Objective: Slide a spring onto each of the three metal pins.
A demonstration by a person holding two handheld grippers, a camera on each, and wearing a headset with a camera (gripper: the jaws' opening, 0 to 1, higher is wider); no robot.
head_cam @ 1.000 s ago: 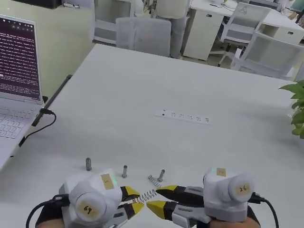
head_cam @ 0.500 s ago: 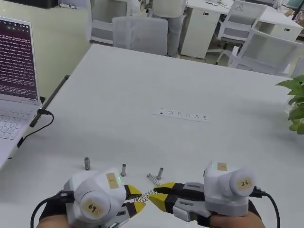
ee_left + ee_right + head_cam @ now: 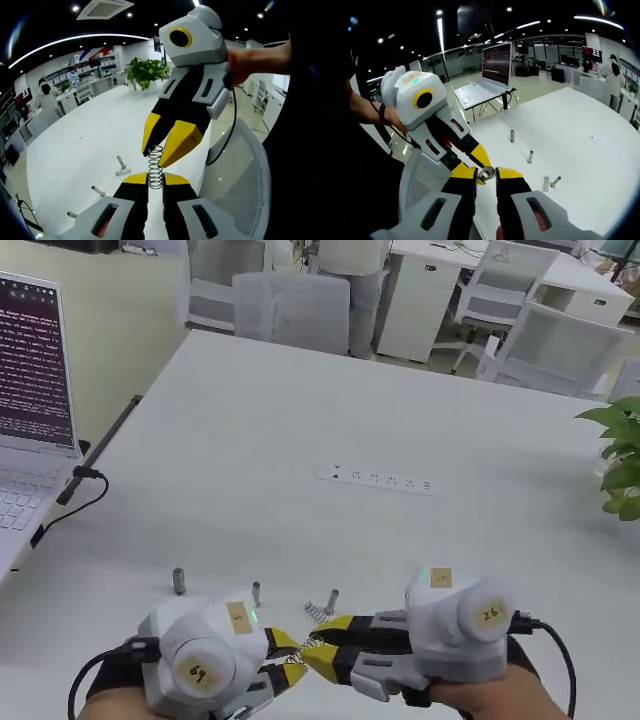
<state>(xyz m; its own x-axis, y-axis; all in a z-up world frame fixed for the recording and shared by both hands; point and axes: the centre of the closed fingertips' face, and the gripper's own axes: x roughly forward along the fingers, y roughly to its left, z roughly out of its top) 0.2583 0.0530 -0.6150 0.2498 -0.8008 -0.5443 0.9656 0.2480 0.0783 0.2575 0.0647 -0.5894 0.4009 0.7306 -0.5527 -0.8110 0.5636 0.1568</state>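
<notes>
1. Spreading across the head view is a white table (image 3: 400, 420). An open laptop (image 3: 30, 380) sits at its left edge, a potted plant (image 3: 620, 460) at its right, and a power strip (image 3: 380, 480) lies mid-table.
2. Low in the head view, the left gripper (image 3: 290, 662) and right gripper (image 3: 322, 648) meet tip to tip, just in front of the pins.
3. The left gripper view shows what the head view hides. The left gripper (image 3: 155, 180) is clenched on the lower end of a spring (image 3: 155, 167), which stands up between its yellow pads. The right gripper (image 3: 161, 146) reaches in from above, with its jaws on either side of the spring's top coil.
4. The right gripper view looks down the spring's (image 3: 486, 173) open end, which sits between that gripper's (image 3: 486, 176) own jaws. These are narrowed to about the coil's width, but I cannot tell whether they actually pinch it.
5. One second ago the right gripper's jaws were spread wide and clear of the spring's free end. Now they have closed in around it.
6. Three metal pins (image 3: 256, 592) stand in a row on the table, all of them bare.
7. A loose spring (image 3: 314, 612) lies just beside the rightmost pin (image 3: 331, 600).
</notes>
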